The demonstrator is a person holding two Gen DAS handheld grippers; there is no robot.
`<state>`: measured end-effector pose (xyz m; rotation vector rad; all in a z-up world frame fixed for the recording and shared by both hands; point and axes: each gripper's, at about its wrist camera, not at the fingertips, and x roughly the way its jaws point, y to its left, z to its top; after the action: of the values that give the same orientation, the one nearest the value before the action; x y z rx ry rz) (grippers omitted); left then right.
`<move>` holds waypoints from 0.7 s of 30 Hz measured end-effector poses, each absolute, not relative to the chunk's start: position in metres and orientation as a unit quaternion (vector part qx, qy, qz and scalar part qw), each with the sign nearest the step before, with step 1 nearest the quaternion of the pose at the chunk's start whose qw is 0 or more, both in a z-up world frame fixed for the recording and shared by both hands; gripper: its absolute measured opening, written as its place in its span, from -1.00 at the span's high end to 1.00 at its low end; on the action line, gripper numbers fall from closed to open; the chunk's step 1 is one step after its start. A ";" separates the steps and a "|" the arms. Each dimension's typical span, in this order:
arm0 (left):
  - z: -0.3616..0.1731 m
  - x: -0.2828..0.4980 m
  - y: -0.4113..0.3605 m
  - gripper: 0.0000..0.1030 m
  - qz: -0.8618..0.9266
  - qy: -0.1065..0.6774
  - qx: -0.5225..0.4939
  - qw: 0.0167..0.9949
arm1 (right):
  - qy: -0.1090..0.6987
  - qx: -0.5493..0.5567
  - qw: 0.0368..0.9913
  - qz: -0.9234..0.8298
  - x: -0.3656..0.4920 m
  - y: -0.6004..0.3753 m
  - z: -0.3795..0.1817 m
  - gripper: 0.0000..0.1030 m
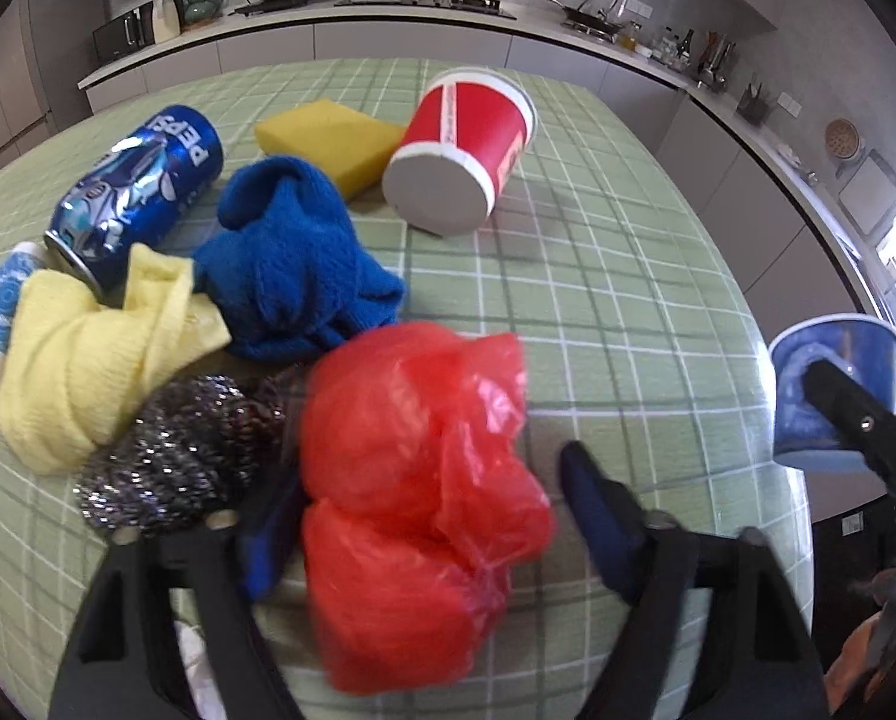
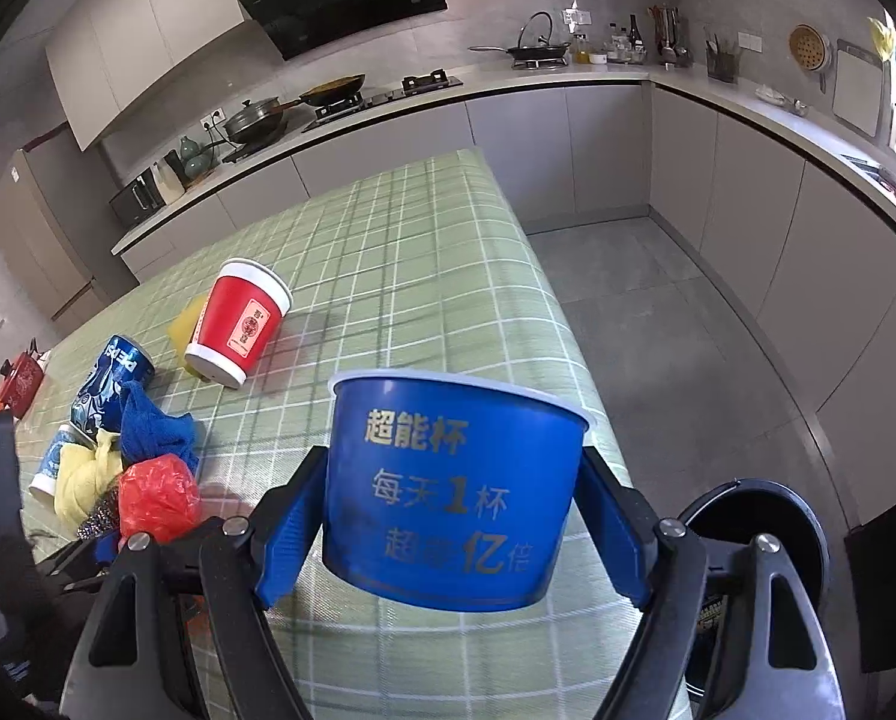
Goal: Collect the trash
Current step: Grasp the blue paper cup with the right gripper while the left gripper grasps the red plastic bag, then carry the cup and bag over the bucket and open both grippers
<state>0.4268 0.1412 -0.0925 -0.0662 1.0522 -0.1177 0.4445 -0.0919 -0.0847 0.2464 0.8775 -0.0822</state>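
Now the right hand-held gripper (image 2: pixel 451 516) has its blue pads pressed against both sides of an upright blue paper cup (image 2: pixel 457 486), holding it above the edge of the green checked surface (image 2: pixel 417 252), with a dark round bin (image 2: pixel 808 546) just beside it. The left hand-held gripper (image 1: pixel 423 516) stands partly open around a crumpled red plastic bag (image 1: pixel 411 468); whether its pads press the bag is unclear. Beyond lie a steel scourer (image 1: pixel 171 456), yellow cloth (image 1: pixel 87 360), blue cloth (image 1: pixel 291 252), Pepsi can (image 1: pixel 141 192), yellow sponge (image 1: pixel 333 138) and tipped red cup (image 1: pixel 466 150).
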 end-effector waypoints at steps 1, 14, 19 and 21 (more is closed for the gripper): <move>-0.092 0.426 0.141 -0.23 -0.057 0.496 -0.028 0.866 | 0.424 0.119 0.897 -0.040 0.444 -0.093 -0.085 -0.58; -0.070 0.410 0.139 0.20 -0.077 0.459 -0.057 0.883 | 0.417 0.111 0.902 -0.033 0.436 -0.099 -0.080 -0.58; -0.051 0.393 0.127 0.20 -0.080 0.436 -0.062 0.894 | 0.410 0.111 0.905 -0.031 0.419 -0.115 -0.076 -0.58; -0.044 0.383 0.118 0.20 -0.085 0.430 -0.065 0.896 | 0.408 0.112 0.906 -0.031 0.412 -0.123 -0.076 -0.58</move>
<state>0.3830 0.1183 -0.0437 -0.1354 0.8909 -0.1757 0.4117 -0.1230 -0.0756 0.2318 0.8419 -0.0637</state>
